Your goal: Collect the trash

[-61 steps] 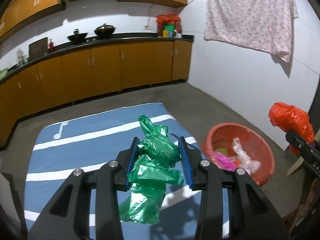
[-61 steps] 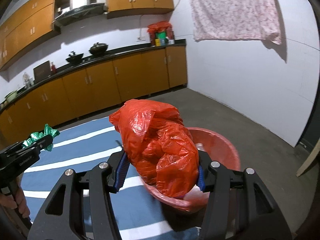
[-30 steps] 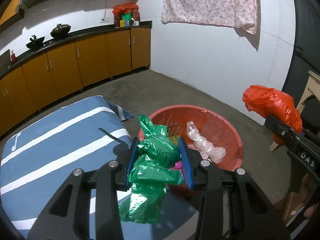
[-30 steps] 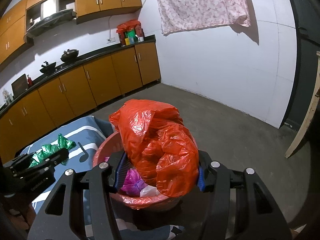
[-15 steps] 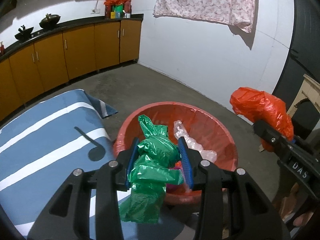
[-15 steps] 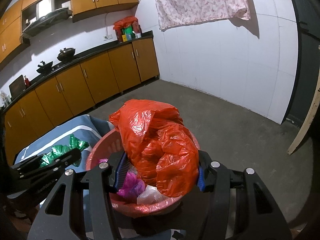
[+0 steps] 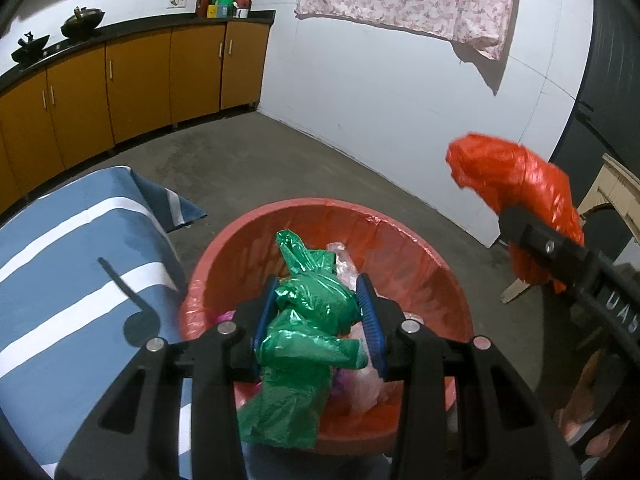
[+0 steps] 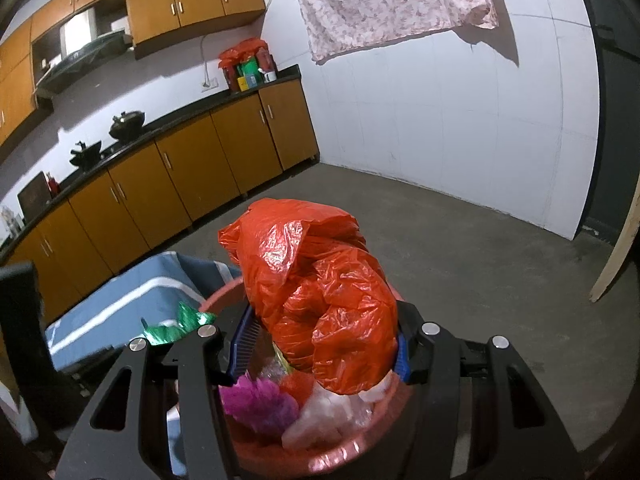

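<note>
1. Grey concrete floor (image 7: 256,152) and white walls frame the scene; items follow from nearest to farthest.
2. Left gripper (image 7: 318,320): blue pads clenched on a crumpled green plastic bag (image 7: 308,344), which hangs above the near rim of the basin.
3. Right gripper (image 8: 316,352): left blue pad stands apart from the red plastic bag (image 8: 316,292); the right pad is hidden behind the bag, so the grip cannot be told. From the left wrist view its black body bears white letters reading "DAS", cut off at the frame edge.
4. Red basin (image 7: 424,256): on the floor just beside the mat, holding a magenta scrap (image 8: 260,400) and clear plastic wrapping (image 8: 332,412). The red bag hangs over it.
5. Blue mat (image 7: 60,248): white stripes and a dark musical-note mark, one corner folded.
6. Wooden plank (image 8: 616,248): leaning at the right edge.
7. Orange cabinets (image 8: 180,184): black countertop carrying two dark woks (image 7: 82,26) and a red bag with small boxes (image 8: 248,64); their labels are too small to read.
8. Floral cloth (image 8: 384,0): hanging on the far wall.
</note>
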`<state>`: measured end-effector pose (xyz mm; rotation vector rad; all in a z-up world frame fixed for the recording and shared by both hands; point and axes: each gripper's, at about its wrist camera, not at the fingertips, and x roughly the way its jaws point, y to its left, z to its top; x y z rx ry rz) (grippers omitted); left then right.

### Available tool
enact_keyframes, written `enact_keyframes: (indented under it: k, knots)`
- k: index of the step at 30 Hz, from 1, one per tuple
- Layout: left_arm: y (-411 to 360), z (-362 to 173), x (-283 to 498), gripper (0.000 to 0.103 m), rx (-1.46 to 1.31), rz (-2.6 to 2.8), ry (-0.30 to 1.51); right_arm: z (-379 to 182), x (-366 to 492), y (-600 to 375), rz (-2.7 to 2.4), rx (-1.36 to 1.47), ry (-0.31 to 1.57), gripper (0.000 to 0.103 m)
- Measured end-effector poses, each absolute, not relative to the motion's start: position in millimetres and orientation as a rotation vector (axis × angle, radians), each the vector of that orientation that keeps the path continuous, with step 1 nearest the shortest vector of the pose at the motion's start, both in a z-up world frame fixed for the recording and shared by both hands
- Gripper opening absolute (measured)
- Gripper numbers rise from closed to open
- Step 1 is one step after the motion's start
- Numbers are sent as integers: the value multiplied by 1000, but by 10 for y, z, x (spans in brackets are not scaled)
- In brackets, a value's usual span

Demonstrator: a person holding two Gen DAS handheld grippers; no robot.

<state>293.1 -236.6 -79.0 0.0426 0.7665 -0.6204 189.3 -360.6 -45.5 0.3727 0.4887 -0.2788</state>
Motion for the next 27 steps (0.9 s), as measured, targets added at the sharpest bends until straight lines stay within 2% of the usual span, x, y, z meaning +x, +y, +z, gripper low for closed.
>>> enact_keyframes:
  k: [2,3,7,11,14,16,19,22,27]
  knots:
    - [-2360,-819,2971,58,39,-615,774,-465,1933,-3657,-264,407,492,61]
    - [-2341,-829,2987,61,33,-613,775,-467,1943,-3671,-263,415,491,64]
    - [-2251,-878,3054,64,20,-590,790,-476,1921,-3720,-268,437,485,72]
    - [-2097,-898,3084,67,-11,-559,804,-478,1876,-3686,-269,430,484,74]
    - [-1963,-834,3019,76,-6,-535,780,-448,1776,-3622,-281,391,469,84]
    - [-1852,-754,2920,83,8,-511,743,-403,1656,-3549,-300,348,440,95]
    - [-1629,-592,2692,94,17,-477,671,-318,1447,-3433,-319,288,406,101]
    - [-1413,-452,2446,99,28,-443,616,-248,1242,-3320,-295,270,389,101]
    - [-1003,-272,1957,99,50,-373,546,-159,929,-3016,-311,164,380,101]
